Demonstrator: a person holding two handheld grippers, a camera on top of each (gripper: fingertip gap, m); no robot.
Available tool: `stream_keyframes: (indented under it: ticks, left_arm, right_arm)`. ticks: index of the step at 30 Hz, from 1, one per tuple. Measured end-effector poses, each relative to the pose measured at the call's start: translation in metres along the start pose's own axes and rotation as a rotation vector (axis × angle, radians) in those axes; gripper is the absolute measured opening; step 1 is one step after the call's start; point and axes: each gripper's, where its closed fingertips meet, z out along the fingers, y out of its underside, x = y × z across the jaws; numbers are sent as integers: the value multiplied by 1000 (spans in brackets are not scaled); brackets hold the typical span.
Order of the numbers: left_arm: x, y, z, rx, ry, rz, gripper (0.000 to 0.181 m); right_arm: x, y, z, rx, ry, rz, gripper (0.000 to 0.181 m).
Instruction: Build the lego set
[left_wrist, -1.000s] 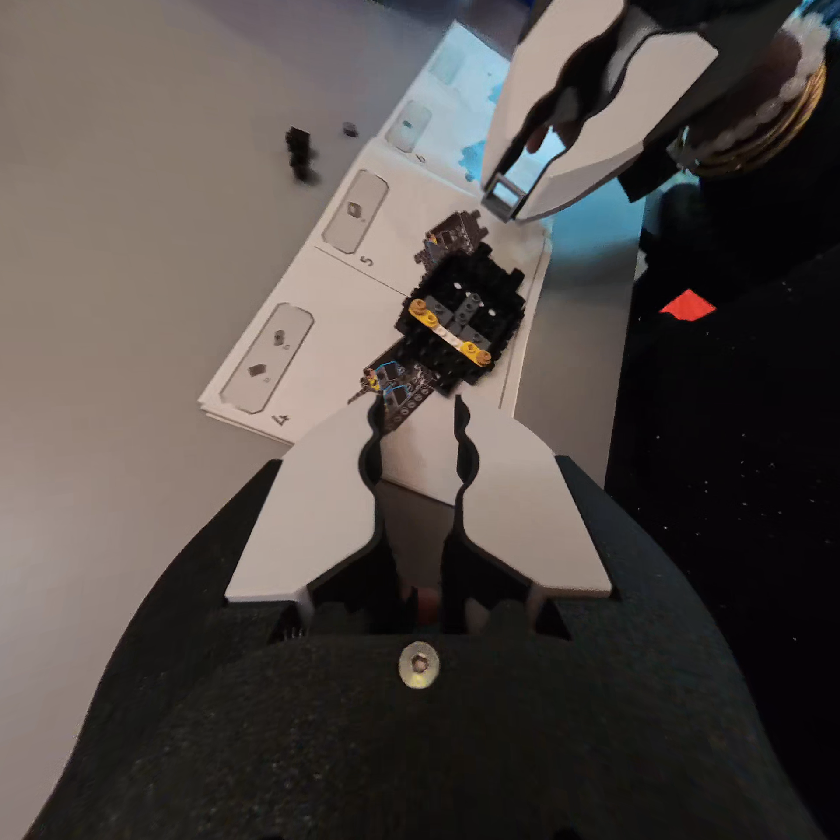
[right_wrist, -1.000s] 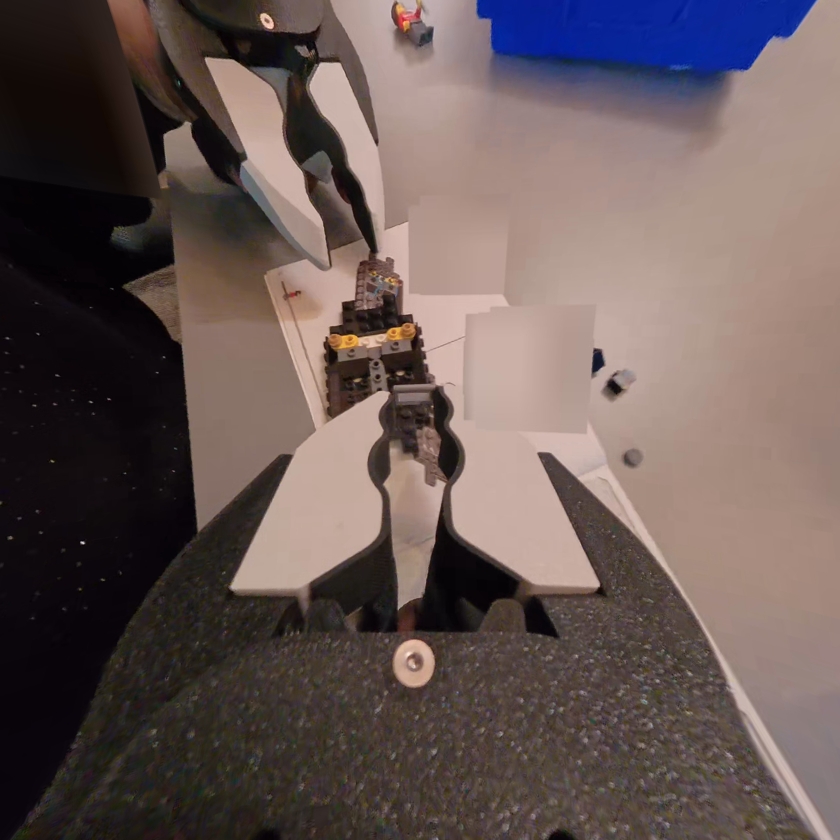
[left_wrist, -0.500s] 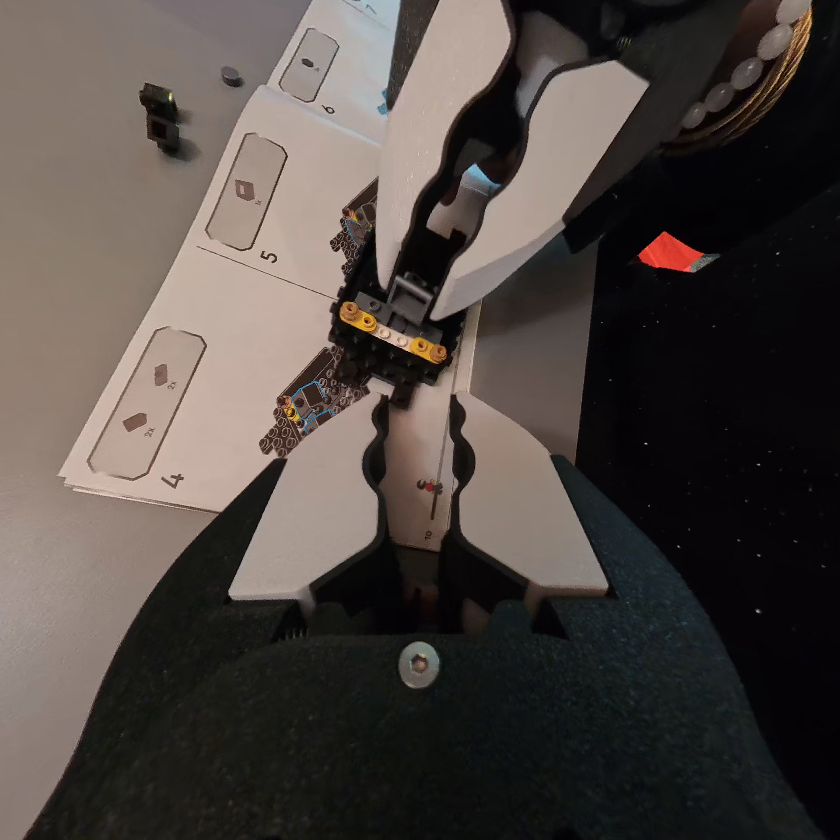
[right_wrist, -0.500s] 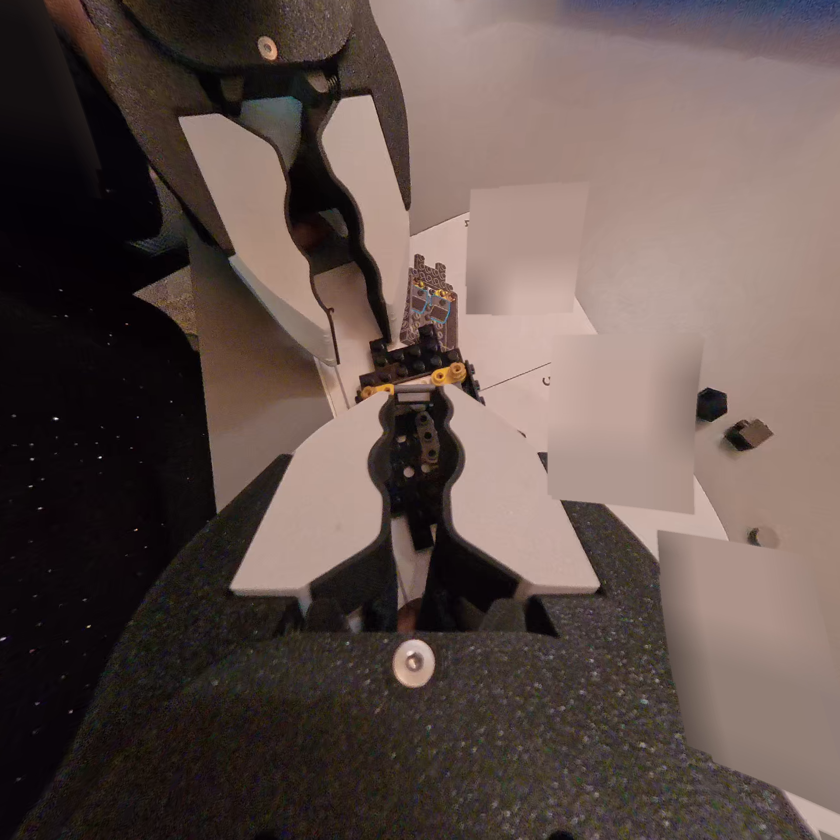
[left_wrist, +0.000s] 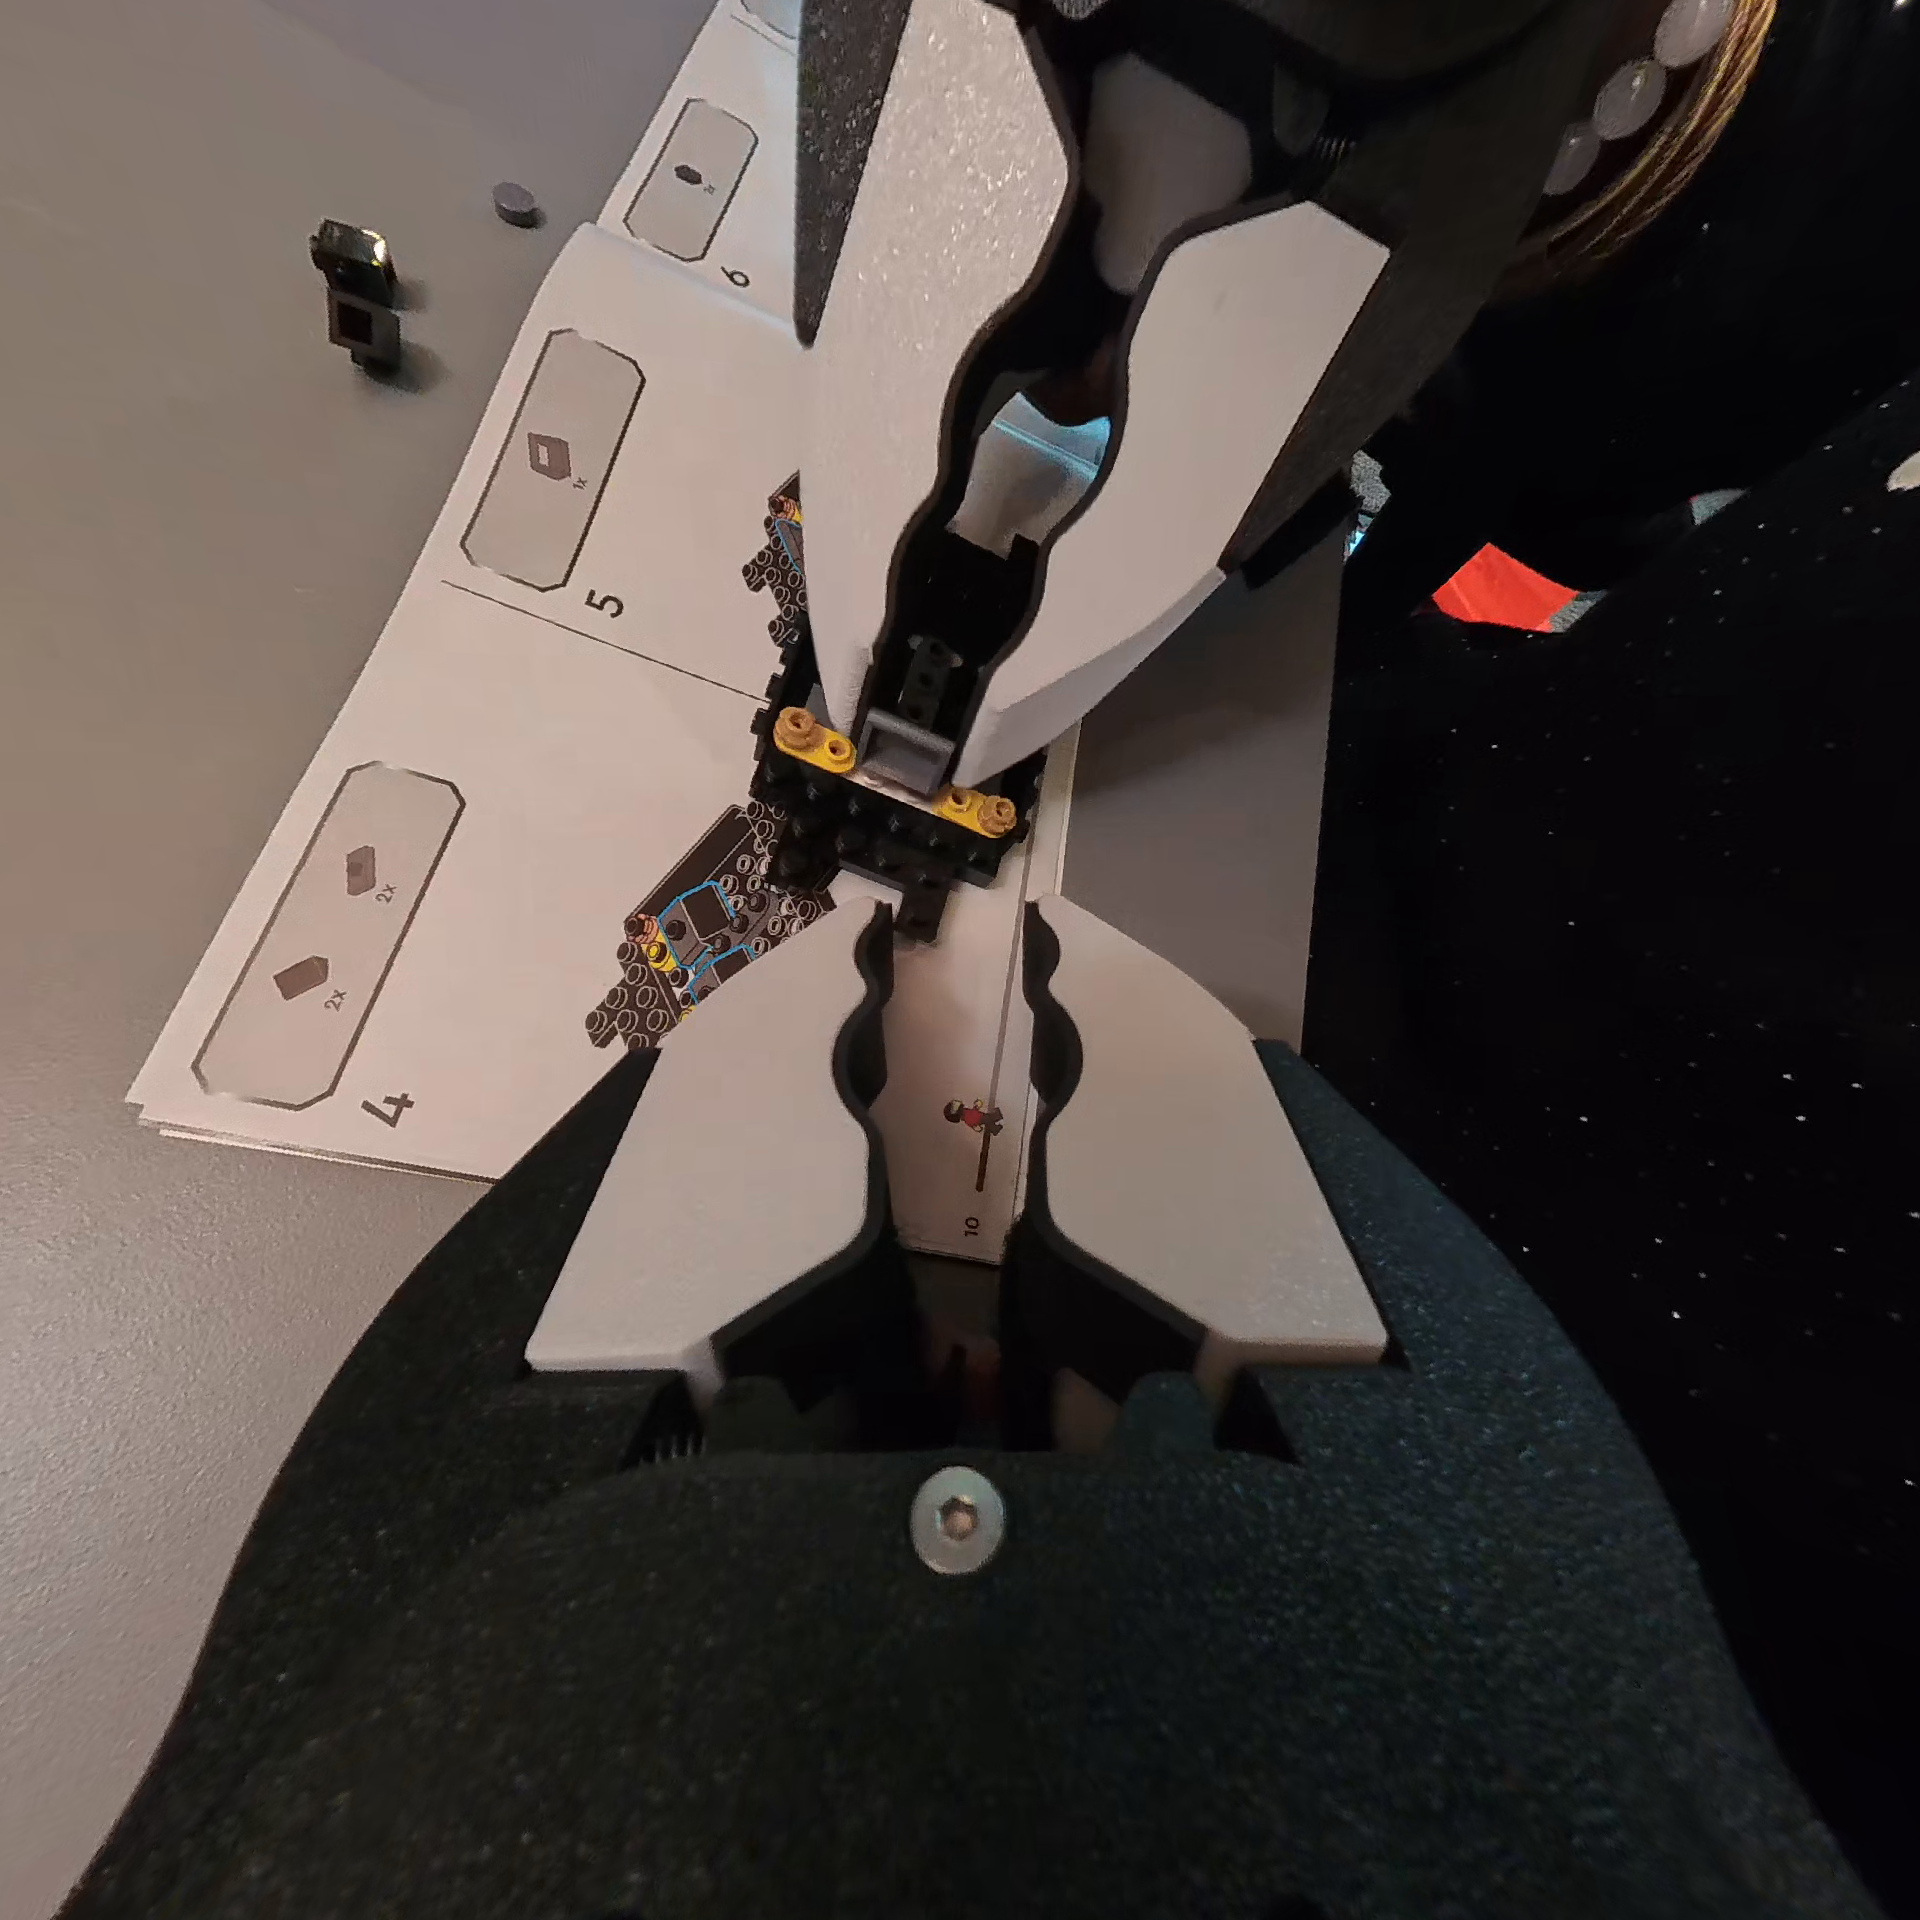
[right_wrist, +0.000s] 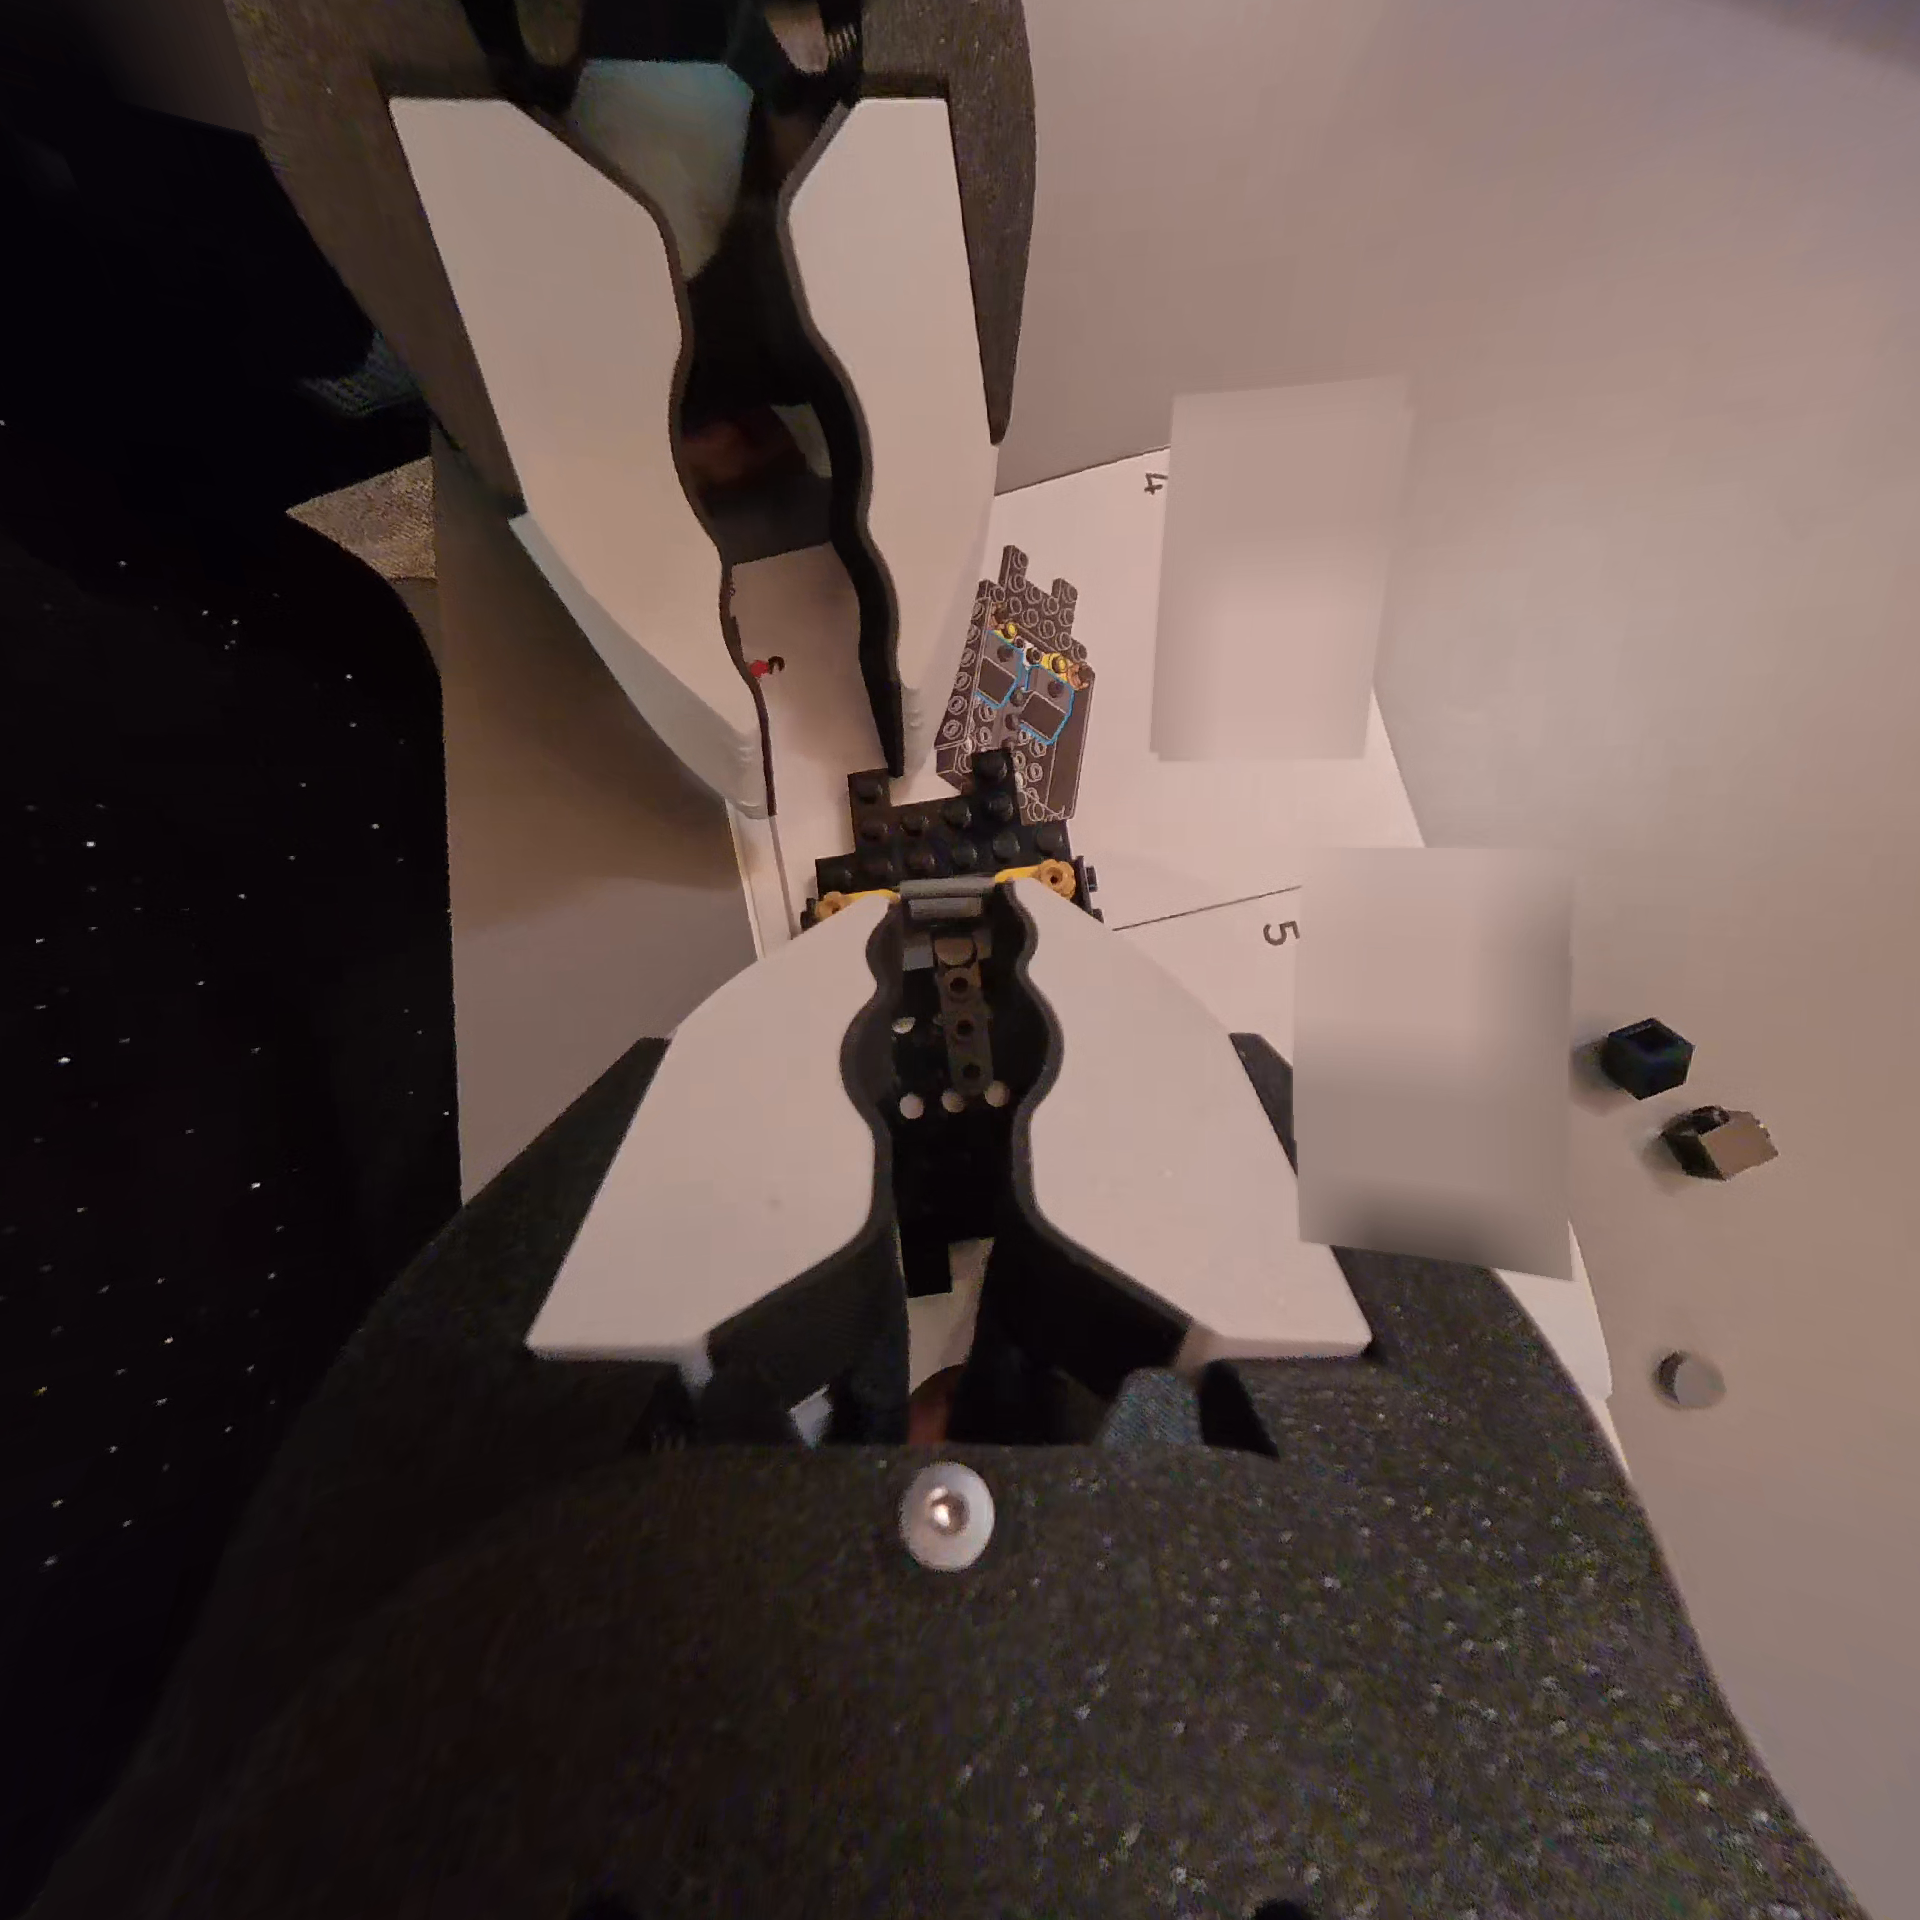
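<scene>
On the instruction booklet (left_wrist: 582, 727), right claw (left_wrist: 912, 764) pinches a grey brick (left_wrist: 906, 756) onto the black model (left_wrist: 894, 842); left claw (left_wrist: 956, 914) gapes empty. Next: press down.

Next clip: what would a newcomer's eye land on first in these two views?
The right tool, shut on a small grey brick, sets it on the black model between its yellow end plates. The model lies on the open instruction booklet at the table edge. The left tool hovers open just short of the model, and loose dark pieces lie on the table beyond the booklet.
</scene>
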Motion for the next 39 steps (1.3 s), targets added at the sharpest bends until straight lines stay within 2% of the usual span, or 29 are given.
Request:
stream_keyframes:
  ticks: [10, 39]
  left_arm:
    - [1, -1, 0, 5, 3, 7, 23]
    - [1, 0, 0, -4, 12, 15, 22]
  right_arm:
    - [-1, 1, 1, -64, -24, -63, 16]
    - [1, -3, -1, -88, -27, -146, 22]
